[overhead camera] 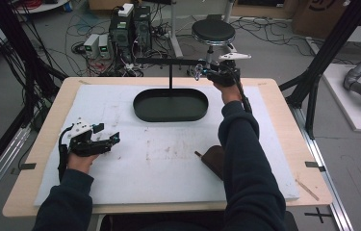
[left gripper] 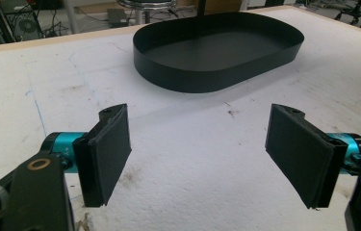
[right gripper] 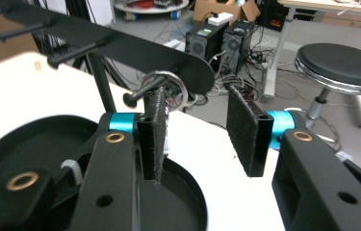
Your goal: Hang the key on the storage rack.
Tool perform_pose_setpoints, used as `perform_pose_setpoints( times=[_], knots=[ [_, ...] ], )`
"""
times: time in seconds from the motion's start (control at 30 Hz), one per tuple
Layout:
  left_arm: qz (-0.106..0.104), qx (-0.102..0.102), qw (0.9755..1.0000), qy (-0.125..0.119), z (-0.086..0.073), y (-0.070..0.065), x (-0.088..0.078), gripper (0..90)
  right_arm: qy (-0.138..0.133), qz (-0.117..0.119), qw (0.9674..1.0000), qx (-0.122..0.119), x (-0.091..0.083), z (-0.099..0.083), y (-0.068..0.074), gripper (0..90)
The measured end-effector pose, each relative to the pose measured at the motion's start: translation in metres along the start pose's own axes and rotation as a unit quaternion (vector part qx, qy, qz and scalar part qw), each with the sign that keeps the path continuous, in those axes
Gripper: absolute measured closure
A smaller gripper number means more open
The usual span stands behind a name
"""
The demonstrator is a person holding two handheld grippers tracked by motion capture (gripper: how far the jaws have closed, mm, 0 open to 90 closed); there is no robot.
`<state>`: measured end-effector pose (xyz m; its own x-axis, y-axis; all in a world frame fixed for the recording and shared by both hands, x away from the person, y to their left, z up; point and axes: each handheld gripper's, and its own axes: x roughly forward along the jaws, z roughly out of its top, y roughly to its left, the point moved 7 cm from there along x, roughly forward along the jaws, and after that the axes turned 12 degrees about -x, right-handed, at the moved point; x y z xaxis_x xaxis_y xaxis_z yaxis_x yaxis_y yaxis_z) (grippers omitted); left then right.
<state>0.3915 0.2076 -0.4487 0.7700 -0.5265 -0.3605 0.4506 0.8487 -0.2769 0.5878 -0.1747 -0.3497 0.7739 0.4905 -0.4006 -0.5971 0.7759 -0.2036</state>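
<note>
Dark sleeves are coming in from the bottom of the high view, each hand carrying a gripper. Up at the far right of the table, the right gripper is standing with its jaws apart at the end of the rack's black crossbar. A metal ring is hanging on the last peg of that bar, right at the tip of one jaw pad and close against it; whether the pad is touching the ring cannot be told. Nothing is sitting between the pads, so the ring is hanging free on its peg rather than being gripped. In the high view the same ring is showing as a small bright loop just beside the gripper's nose.

Below the bar, a thin post is rising from a black oval tray resting on the white mat, which is covering most of the wooden table.

Well apart from all this, the left gripper is resting low over the mat near the table's left side, jaws spread wide with nothing between them. A brown object is lying on the mat beside the right forearm; what it is cannot be made out.
</note>
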Motion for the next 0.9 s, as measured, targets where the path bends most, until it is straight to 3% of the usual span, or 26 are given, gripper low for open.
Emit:
perform_pose_setpoints(
  times=[0.13,0.27,0.33,0.37,0.47,0.6,0.7,0.73,0.9],
  knots=[
    [0.002,0.000,1.0000,-0.002,0.000,0.001,-0.001,23.8,0.022,0.001,0.9993,-0.030,-0.016,0.000,-0.001,54.2],
    [-0.009,-0.007,0.9999,-0.009,0.002,0.000,-0.001,24.3,0.041,0.042,0.9965,-0.059,-0.037,-0.002,0.005,45.6],
    [-0.008,-0.008,0.9999,-0.011,0.002,0.000,-0.002,24.3,0.052,0.046,0.9950,-0.072,-0.047,-0.004,0.006,40.0],
    [-0.010,-0.011,0.9998,-0.014,0.003,0.000,-0.002,23.7,0.053,0.052,0.9948,-0.070,-0.058,-0.004,0.006,34.5],
    [-0.013,-0.018,0.9996,-0.020,0.004,0.001,-0.003,23.0,0.048,0.058,0.9948,-0.069,-0.068,-0.005,0.007,32.1],
    [-0.017,-0.027,0.9992,-0.023,0.005,0.001,-0.002,22.3,0.042,0.049,0.9914,-0.114,-0.098,-0.014,0.010,28.9],
    [-0.019,-0.026,0.9992,-0.023,0.005,0.000,-0.002,22.1,0.047,0.039,0.9912,-0.118,-0.120,-0.028,0.012,25.9],
    [-0.019,-0.026,0.9992,-0.024,0.005,0.000,-0.002,22.1,0.055,0.032,0.9911,-0.117,-0.132,-0.041,0.015,23.1],
    [-0.019,-0.022,0.9993,-0.023,0.005,0.000,-0.002,22.1,0.061,0.022,0.9908,-0.119,-0.150,-0.068,0.023,22.6]
  ],
)
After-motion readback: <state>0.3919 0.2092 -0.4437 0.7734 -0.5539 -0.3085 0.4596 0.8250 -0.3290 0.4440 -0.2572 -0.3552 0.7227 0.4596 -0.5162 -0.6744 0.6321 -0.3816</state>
